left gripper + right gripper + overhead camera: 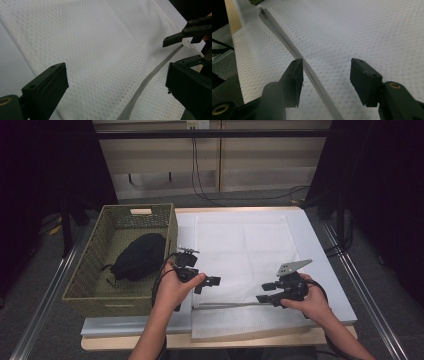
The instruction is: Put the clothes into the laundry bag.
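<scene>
From the high view, you sit at the near edge of a table covered by a white mesh fabric sheet [240, 255] spread flat, with a thin grey strip [227, 305] lying along its near part, running left to right. Your left gripper [207, 282] hovers above the sheet's near left part, jaws apart and holding nothing. Your right gripper [267, 292] hovers over the near right part, just above the right end of the strip, its jaws also apart. To the far left stands a green woven rectangular basket [87, 270] with a black soft bag [140, 255] inside it. In the left gripper view, your two black jaws stand wide apart over the mesh sheet [87, 45]; the grey strip [147, 80] runs diagonally between them, and your right gripper [180, 50] shows at the far right with its tips just beside the strip's end. In the right gripper view, the jaws are spread open above the sheet [362, 30], and the strip [287, 42] passes just inside the left jaw; whether they touch cannot be told.
</scene>
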Motion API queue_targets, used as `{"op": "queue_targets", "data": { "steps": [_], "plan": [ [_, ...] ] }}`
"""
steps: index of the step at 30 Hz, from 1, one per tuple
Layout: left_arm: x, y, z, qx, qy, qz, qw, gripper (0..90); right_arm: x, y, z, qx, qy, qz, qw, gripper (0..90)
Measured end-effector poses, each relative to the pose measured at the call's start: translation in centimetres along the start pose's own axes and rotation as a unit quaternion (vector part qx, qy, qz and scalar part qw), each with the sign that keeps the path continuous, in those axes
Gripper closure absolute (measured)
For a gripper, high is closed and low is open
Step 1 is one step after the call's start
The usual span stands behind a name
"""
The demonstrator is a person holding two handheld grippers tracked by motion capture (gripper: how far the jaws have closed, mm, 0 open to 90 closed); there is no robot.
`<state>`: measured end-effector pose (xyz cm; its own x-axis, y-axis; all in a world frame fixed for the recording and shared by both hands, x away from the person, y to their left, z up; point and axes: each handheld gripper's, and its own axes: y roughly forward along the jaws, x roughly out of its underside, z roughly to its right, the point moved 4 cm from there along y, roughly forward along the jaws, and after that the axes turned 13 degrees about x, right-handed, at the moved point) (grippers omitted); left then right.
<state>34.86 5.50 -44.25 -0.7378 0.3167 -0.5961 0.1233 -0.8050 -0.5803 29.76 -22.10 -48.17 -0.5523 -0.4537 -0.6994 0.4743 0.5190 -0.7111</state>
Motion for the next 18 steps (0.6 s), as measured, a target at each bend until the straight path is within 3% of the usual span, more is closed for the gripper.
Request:
{"op": "queue_targets", "data": {
  "steps": [7, 18],
  "plan": [
    [0.07, 0.08, 0.13, 0.003, -0.001, -0.002, 1.0, 4.3, 0.13, 0.29, -0.41, -0.009, -0.009, -0.009, 0.9999, 51.6],
    [0.11, 0.14, 0.17, 0.006, -0.002, -0.008, 0.9999, 4.3, 0.65, 0.75, -0.44, -0.004, -0.033, -0.024, 0.9992, 59.0]
  ]
}}
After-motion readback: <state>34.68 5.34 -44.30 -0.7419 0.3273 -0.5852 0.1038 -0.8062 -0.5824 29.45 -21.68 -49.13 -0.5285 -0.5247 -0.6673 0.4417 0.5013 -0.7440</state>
